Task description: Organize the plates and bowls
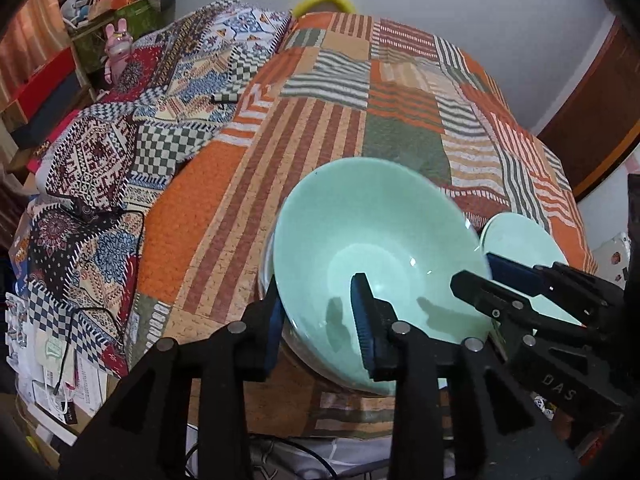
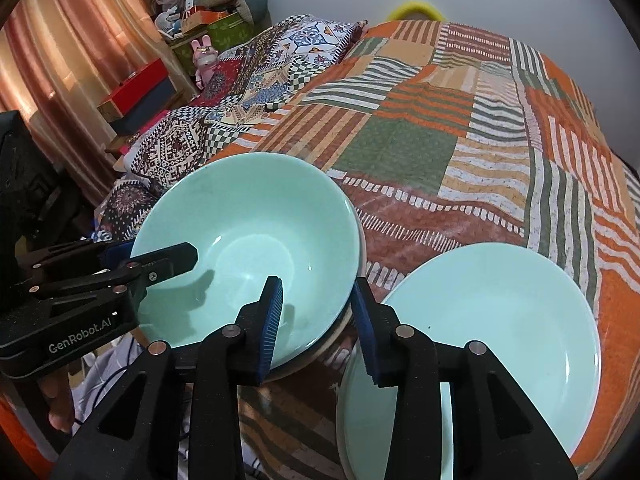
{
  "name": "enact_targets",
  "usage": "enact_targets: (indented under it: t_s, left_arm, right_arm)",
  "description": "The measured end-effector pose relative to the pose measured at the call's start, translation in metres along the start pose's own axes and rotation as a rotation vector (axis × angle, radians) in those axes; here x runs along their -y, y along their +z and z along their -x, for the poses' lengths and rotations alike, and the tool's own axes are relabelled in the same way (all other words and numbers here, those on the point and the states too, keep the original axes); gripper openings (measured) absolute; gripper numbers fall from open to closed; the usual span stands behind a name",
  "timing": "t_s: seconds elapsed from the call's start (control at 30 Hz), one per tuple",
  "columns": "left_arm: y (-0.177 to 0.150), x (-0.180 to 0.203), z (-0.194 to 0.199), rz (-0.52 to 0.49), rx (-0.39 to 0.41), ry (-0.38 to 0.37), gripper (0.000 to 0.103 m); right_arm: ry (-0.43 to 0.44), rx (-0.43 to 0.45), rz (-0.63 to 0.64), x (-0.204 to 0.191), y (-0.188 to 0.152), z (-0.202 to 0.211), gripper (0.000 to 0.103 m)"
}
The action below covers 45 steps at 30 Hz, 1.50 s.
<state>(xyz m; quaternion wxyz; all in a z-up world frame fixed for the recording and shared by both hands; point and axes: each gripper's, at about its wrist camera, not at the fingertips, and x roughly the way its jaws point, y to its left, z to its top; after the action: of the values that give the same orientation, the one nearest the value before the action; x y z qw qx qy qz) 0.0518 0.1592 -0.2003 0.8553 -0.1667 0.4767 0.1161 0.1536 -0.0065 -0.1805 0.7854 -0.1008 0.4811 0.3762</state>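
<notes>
Both claws straddle the near rim of the green bowl (image 2: pixel 248 248), the left gripper (image 1: pixel 320 312) and right gripper (image 2: pixel 318 312) slightly apart, not pinching; it seems nested on another bowl, plates (image 2: pixel 500 320) stacked right, leaving little undone.

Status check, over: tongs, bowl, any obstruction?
Left tongs open, straddling bowl rim. Right tongs open, straddling its right rim. Plate beside bowl, apart. Nothing blocking.
</notes>
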Motion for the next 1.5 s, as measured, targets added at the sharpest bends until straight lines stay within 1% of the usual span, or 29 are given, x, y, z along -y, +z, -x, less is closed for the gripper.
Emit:
enact_targets:
  t_s: [0.07, 0.1, 0.23, 0.3, 0.37, 0.43, 0.63, 0.73, 1.03, 1.27, 1.37, 1.5]
  left_arm:
    - [0.000, -0.002, 0.006, 0.004, 0.026, 0.008, 0.040]
    - [0.001, -0.003, 0.014, 0.002, 0.062, 0.007, 0.045]
    - [0.005, 0.000, 0.037, -0.037, 0.156, 0.026, 0.050]
    - [0.006, 0.001, 0.045, -0.053, 0.193, 0.044, 0.060]
    - [0.007, -0.002, 0.048, -0.049, 0.210, 0.045, 0.062]
    - [0.008, -0.007, 0.046, -0.035, 0.202, 0.040, 0.062]
    - [0.002, -0.022, 0.027, 0.014, 0.139, 0.027, 0.062]
    - [-0.003, -0.025, 0.020, 0.014, 0.118, 0.018, 0.062]
    - [-0.013, -0.027, -0.002, 0.011, 0.056, -0.022, 0.062]
    - [-0.012, -0.031, -0.016, 0.035, 0.018, -0.078, 0.062]
    - [-0.013, -0.031, -0.025, 0.045, -0.013, -0.105, 0.062]
    - [-0.015, -0.030, -0.030, 0.046, -0.029, -0.138, 0.062]
  right_arm:
    - [0.023, 0.000, -0.010, 0.002, 0.000, 0.002, 0.034]
    - [0.029, 0.004, -0.014, 0.003, 0.000, 0.004, 0.034]
    - [0.029, 0.027, -0.021, 0.004, 0.001, 0.011, 0.034]
    - [0.033, 0.033, -0.028, 0.005, 0.001, 0.013, 0.034]
    - [0.039, 0.038, -0.042, 0.008, 0.001, 0.015, 0.034]
    - [0.043, 0.040, -0.054, 0.011, 0.000, 0.016, 0.034]
    - [0.050, 0.025, -0.086, 0.018, -0.002, 0.013, 0.035]
    - [0.064, 0.011, -0.101, 0.019, -0.001, 0.011, 0.035]
    - [0.064, -0.021, -0.100, 0.015, 0.001, -0.002, 0.035]
    - [0.054, -0.037, -0.095, 0.013, 0.003, -0.011, 0.039]
    - [0.059, -0.046, -0.099, 0.013, 0.005, -0.016, 0.041]
    - [0.064, -0.053, -0.099, 0.012, 0.006, -0.021, 0.041]
